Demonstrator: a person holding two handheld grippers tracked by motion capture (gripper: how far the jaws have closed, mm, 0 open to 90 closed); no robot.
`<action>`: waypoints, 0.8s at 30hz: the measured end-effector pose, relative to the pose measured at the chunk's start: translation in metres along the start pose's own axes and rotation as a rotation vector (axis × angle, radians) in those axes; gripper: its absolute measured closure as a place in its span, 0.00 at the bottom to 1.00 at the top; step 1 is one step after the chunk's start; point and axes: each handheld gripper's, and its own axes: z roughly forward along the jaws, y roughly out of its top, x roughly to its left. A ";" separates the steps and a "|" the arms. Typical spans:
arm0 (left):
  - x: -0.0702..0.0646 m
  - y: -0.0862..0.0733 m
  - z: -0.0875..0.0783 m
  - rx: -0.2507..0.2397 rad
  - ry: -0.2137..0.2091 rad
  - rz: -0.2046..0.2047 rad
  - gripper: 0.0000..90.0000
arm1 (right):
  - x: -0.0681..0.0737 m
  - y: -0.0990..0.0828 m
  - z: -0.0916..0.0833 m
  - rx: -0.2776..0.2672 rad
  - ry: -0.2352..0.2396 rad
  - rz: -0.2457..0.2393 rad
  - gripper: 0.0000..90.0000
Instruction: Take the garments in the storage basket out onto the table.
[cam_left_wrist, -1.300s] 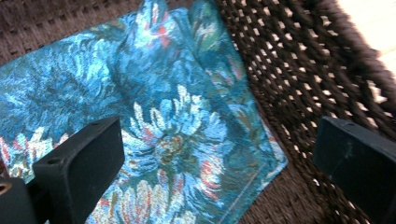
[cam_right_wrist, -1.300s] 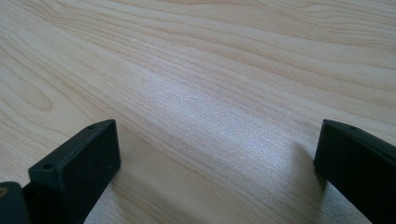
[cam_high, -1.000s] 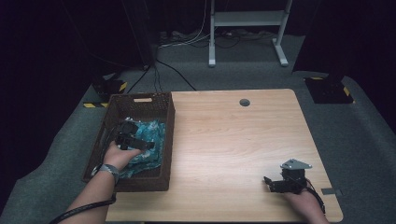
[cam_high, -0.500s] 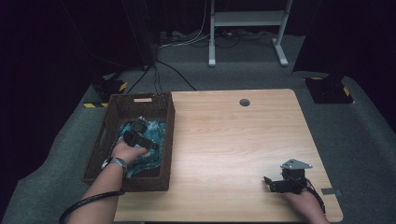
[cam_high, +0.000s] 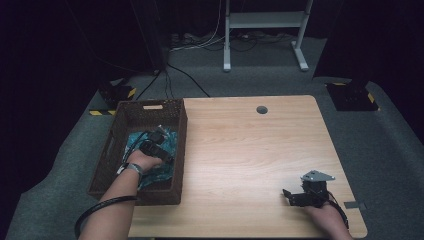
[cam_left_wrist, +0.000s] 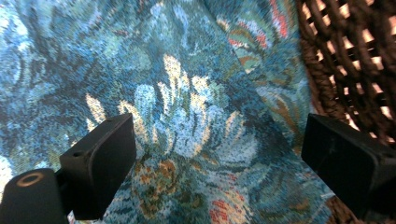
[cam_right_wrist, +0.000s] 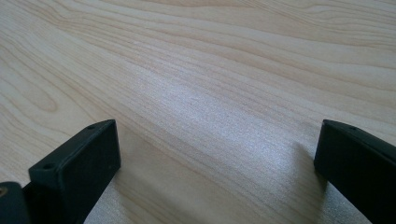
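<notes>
Left gripper, jaws spread but just closing slightly with nothing pinched yet, hovers over the blue floral cloth lying crumpled in the wicker basket; cloth looks soft, light, limp, so pinch a raised fold.

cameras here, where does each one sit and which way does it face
High view: above the person's side, facing forward and down on the wooden table and wicker basket; both forearms show.
Left gripper view: on the left gripper, facing the floral cloth; open jaws.
Right gripper view: on the right gripper, facing bare tabletop; open jaws.
Shared: high and left gripper views both show cloth and basket.
</notes>
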 end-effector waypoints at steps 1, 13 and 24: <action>0.000 0.001 0.001 0.007 0.001 -0.001 0.11 | 0.000 0.000 0.000 0.001 0.000 0.002 0.00; 0.002 0.006 0.014 0.064 0.019 0.025 0.18 | 0.000 0.000 0.000 -0.001 0.003 0.002 0.00; 0.001 0.006 0.012 0.055 0.029 0.041 0.32 | 0.000 0.000 0.000 0.000 0.002 0.002 0.00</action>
